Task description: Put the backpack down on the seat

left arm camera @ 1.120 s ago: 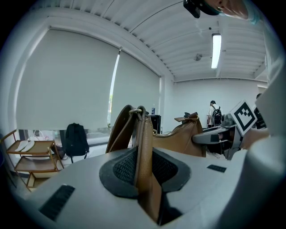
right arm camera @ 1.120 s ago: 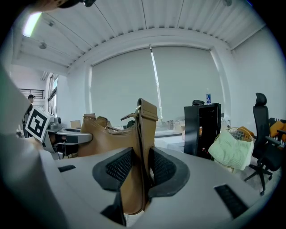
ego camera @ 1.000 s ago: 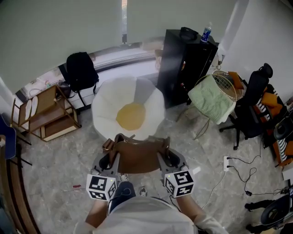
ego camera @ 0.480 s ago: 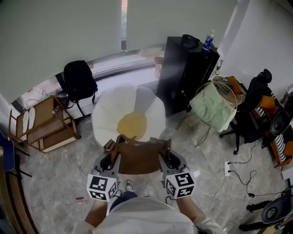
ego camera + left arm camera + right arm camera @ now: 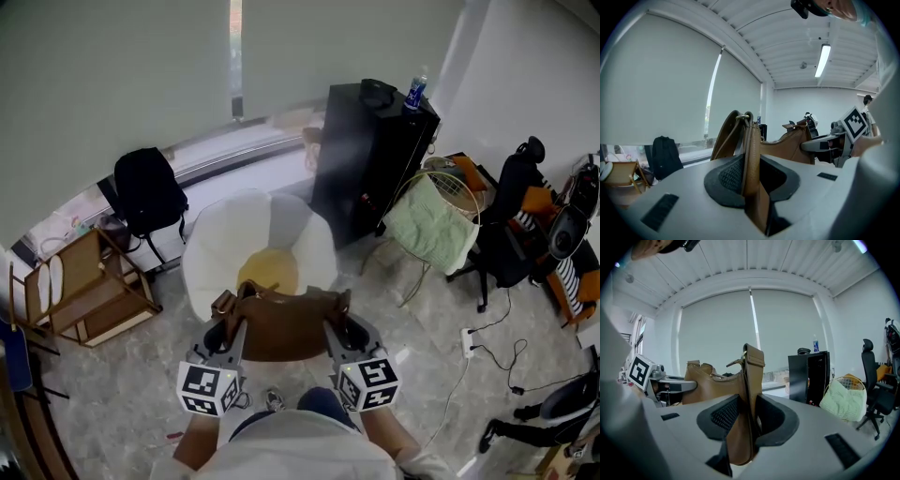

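Observation:
A brown leather bag [image 5: 281, 324] hangs in the air between my two grippers, just in front of the white round chair [image 5: 212, 246] with a yellow seat cushion [image 5: 270, 271]. My left gripper [image 5: 226, 333] is shut on the bag's left strap end [image 5: 751, 159]. My right gripper [image 5: 341, 328] is shut on the right strap end [image 5: 749, 394]. In each gripper view the strap stands upright between the dark pads, and the bag's body [image 5: 790, 146] [image 5: 710, 385] stretches across to the other gripper. The bag's near edge overlaps the chair's front rim in the head view.
A black backpack [image 5: 145, 190] hangs behind the chair to the left, above a wooden rack [image 5: 89, 295]. To the right are a black cabinet [image 5: 370, 159] with a bottle on top, a wire basket with green cloth [image 5: 431, 221] and a black office chair [image 5: 502, 225]. Cables [image 5: 487, 352] lie on the floor.
The chair and room have slid nearer and lower in the head view as I step forward. Both grippers keep the same hold on the bag.

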Motion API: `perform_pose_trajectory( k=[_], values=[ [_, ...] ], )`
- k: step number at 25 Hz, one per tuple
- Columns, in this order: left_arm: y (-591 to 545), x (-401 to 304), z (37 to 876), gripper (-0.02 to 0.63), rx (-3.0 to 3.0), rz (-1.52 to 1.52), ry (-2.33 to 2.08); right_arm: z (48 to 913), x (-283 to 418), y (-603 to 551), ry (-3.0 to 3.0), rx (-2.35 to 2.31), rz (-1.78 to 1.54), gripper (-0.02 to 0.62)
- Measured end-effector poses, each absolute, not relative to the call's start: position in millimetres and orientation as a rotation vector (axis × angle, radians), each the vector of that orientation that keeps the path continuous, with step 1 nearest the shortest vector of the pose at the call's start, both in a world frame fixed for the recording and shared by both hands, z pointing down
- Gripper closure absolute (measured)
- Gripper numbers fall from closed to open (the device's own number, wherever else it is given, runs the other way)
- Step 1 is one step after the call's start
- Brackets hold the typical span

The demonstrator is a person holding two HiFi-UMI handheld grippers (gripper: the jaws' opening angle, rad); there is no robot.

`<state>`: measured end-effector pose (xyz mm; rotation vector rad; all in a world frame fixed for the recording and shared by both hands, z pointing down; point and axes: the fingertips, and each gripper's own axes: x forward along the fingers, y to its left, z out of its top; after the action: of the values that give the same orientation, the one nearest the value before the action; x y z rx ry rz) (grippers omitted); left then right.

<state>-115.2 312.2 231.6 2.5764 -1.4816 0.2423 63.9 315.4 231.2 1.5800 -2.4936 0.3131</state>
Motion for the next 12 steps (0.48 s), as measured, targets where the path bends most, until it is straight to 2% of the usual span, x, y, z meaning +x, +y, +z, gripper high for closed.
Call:
perform_pose_trajectory(
  k=[12],
  values=[
    [255, -107, 238, 0.514, 2.555, 0.251, -1.465, 237, 72, 259, -2.480, 1.575, 0.349, 0.460]
  ],
)
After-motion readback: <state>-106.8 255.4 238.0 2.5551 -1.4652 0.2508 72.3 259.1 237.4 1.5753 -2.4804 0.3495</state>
